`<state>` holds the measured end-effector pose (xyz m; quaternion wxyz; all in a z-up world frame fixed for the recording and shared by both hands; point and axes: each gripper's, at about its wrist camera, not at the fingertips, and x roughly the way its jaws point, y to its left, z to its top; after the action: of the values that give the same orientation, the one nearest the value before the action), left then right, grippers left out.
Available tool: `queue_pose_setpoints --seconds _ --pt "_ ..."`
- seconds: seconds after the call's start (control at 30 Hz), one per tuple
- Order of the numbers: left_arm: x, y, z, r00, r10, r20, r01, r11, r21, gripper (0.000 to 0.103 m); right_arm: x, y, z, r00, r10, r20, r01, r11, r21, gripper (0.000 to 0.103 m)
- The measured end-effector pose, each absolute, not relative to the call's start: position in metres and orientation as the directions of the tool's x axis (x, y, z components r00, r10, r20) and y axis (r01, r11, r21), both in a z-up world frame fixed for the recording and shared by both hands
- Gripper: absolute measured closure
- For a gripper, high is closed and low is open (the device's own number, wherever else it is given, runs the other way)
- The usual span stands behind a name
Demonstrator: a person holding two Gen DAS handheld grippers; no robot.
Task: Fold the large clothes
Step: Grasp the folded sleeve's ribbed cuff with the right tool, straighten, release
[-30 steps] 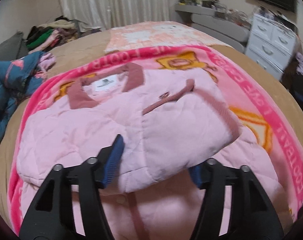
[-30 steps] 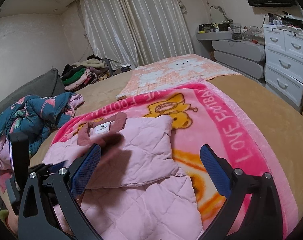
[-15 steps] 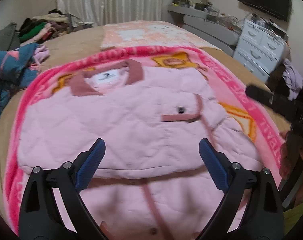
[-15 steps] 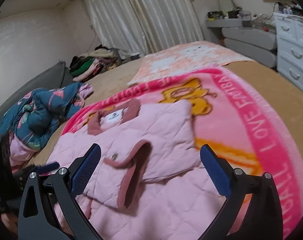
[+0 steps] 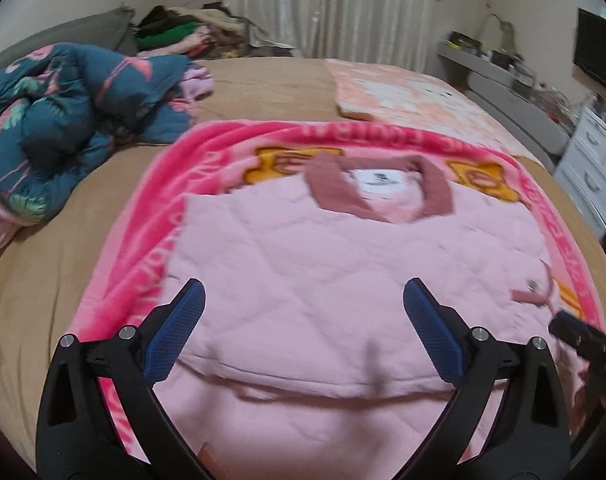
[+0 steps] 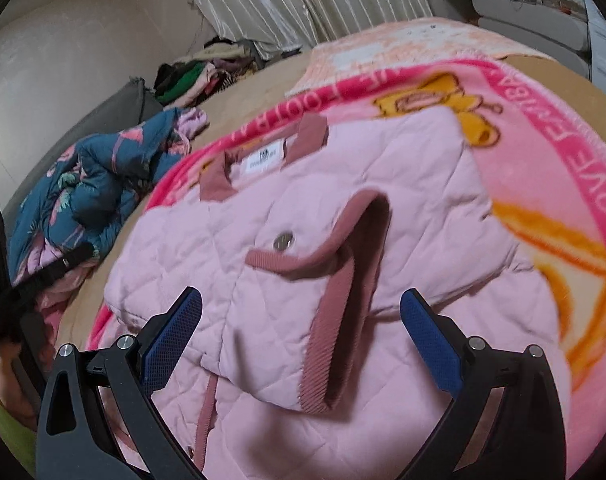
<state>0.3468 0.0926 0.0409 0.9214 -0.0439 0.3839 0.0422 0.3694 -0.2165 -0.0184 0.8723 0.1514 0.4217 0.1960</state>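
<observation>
A pink quilted jacket (image 5: 323, 264) lies face up on a pink blanket, its dusty-rose collar (image 5: 335, 192) at the far end. One sleeve is folded across the chest, and its ribbed cuff (image 6: 335, 320) and a snap button (image 6: 283, 242) show in the right wrist view. My left gripper (image 5: 303, 286) hovers over the jacket's near left part. Its jaws are opening and stand wide, with no cloth pinched between them. My right gripper (image 6: 301, 294) is open just above the folded sleeve, its pads apart from the fabric.
The pink cartoon blanket (image 5: 151, 240) lies on a tan bed cover (image 5: 43, 280). A bunched blue floral quilt (image 5: 63, 112) sits to the left, with a clothes pile (image 5: 183, 36) behind it. A peach blanket (image 5: 403, 88) lies at the far end. White drawers (image 5: 595, 168) stand to the right.
My left gripper let go of the folded jacket cloth, opened wide and swung toward the jacket's left side. The right gripper dropped closer over the folded sleeve.
</observation>
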Motion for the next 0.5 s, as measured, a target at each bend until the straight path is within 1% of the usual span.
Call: queue_pose_setpoints --seconds 0.03,0.07,0.1,0.17,0.23,0.3,0.33,0.37,0.5 --pt "0.348 0.099 0.040 0.699 0.052 -0.713 -0.123 0.991 -0.048 0.010 0.369 -0.214 -0.020 0.568 0.464 -0.679 -0.215 0.881 0.422 0.009" --pt "0.350 0.106 0.038 0.695 0.060 -0.717 -0.138 0.989 -0.051 0.010 0.368 -0.211 -0.021 0.568 0.459 -0.684 -0.217 0.884 0.414 0.019" --pt "0.351 0.111 0.036 0.692 0.063 -0.719 -0.147 0.988 -0.054 0.010 0.368 -0.210 -0.022 0.565 0.457 -0.688 -0.219 0.886 0.409 0.025" --pt "0.351 0.120 0.032 0.687 0.068 -0.723 -0.167 0.984 -0.065 0.010 0.367 -0.204 -0.024 0.557 0.459 -0.692 -0.234 0.886 0.400 0.043" --pt "0.351 0.127 0.029 0.688 0.065 -0.723 -0.176 0.981 -0.080 0.010 0.366 -0.197 -0.027 0.546 0.459 -0.701 -0.257 0.888 0.381 0.058" --pt "0.350 0.131 0.026 0.692 0.058 -0.720 -0.182 0.979 -0.095 0.010 0.361 -0.190 -0.026 0.563 0.442 -0.698 -0.287 0.897 0.337 0.074" --pt "0.350 0.132 0.025 0.692 0.059 -0.720 -0.184 0.978 -0.097 0.010 0.359 -0.187 -0.022 0.574 0.443 -0.688 -0.311 0.896 0.317 0.084" --pt "0.351 0.133 0.024 0.690 0.062 -0.721 -0.188 0.977 -0.097 0.010 0.357 -0.184 -0.017 0.587 0.445 -0.676 -0.332 0.894 0.300 0.090" --pt "0.355 0.134 0.020 0.690 0.040 -0.723 -0.180 0.977 -0.117 0.010 0.353 -0.179 0.015 0.672 0.428 -0.605 -0.405 0.896 0.184 0.091"
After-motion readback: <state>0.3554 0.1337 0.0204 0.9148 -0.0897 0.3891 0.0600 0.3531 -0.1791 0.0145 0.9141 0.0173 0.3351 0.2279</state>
